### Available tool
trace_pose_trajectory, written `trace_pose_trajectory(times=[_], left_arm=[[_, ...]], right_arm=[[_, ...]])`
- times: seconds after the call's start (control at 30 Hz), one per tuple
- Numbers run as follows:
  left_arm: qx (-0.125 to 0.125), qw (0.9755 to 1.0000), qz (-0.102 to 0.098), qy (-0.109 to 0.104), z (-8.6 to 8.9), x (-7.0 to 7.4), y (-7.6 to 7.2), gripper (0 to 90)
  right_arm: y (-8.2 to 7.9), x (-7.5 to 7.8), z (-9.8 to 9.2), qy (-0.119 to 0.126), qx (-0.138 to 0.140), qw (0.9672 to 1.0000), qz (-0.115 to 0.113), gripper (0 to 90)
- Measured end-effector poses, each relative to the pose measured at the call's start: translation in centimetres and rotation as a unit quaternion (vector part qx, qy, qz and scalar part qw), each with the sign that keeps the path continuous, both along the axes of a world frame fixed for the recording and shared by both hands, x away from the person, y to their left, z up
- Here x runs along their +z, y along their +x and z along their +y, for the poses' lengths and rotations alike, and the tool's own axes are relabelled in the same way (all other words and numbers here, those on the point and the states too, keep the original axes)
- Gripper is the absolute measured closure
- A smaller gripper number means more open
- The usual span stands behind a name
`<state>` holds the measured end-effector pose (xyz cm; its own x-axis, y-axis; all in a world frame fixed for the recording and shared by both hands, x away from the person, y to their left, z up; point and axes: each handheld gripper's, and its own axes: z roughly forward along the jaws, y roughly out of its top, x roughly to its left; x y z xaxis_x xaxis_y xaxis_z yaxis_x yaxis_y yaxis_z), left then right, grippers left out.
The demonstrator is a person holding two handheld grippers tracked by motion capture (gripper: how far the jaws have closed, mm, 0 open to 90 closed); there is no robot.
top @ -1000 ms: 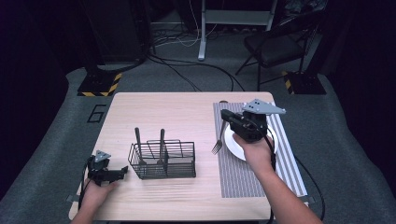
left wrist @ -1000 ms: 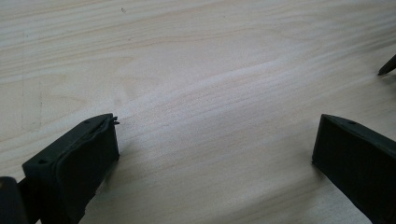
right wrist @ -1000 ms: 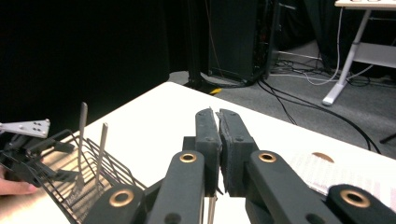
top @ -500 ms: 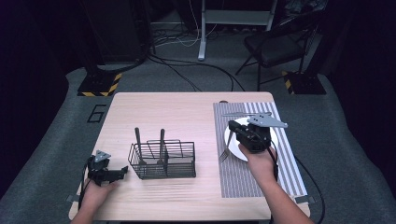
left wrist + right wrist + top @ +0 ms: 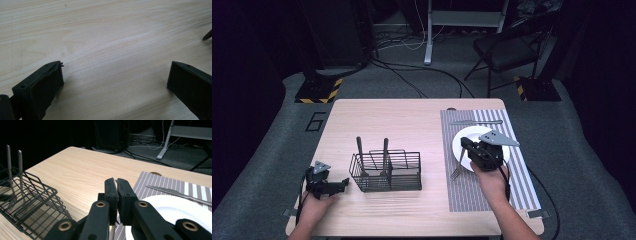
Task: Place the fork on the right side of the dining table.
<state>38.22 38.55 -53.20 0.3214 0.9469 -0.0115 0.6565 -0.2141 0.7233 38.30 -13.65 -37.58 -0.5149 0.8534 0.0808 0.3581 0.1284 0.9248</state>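
Compared against the earlier high views and found the right gripper (image 5: 465, 146) brought down from above the plate (image 5: 467, 131) to just over its left rim. Recorded its jaws pressed together throughout, pinching the fork (image 5: 457, 165), whose tines hung down toward the striped placemat (image 5: 452, 197) beside the plate. Found the left gripper (image 5: 343, 182) unmoved, resting on the table (image 5: 412, 120) just left of the wire basket (image 5: 387, 172), jaws spread wide with nothing between them.

Judged the lowering to mean the fork was about to be set down left of the plate; not yet released. Noted a knife (image 5: 476, 122) already lying on the placemat beyond the plate, and two utensil handles (image 5: 360, 149) standing in the basket.

Confirmed in the right gripper view what the high view left unclear: jaw tips meeting with no gap, and only a thin sliver of metal below them, taken to be the fork's handle. Could not see the tines there. Confirmed in the left gripper view bare wood between the spread pads (image 5: 40, 87). Relied on the high view alone for the fork's place against plate and placemat.
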Motion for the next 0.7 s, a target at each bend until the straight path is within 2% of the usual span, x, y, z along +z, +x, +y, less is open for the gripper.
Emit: trace_pose_trajectory(times=[0.4,0.7], left_arm=[[0.000,1.0000,0.000,0.000,0.0,0.0,0.0,0.0],[0.000,1.0000,0.000,0.000,0.0,0.0,0.0,0.0]], right_arm=[[-0.3,-1.1,-0.7,0.001,-0.014,0.9999,0.008,87.1],[-0.9,-1.6,-2.1,0.016,-0.038,0.9991,0.008,86.9]])
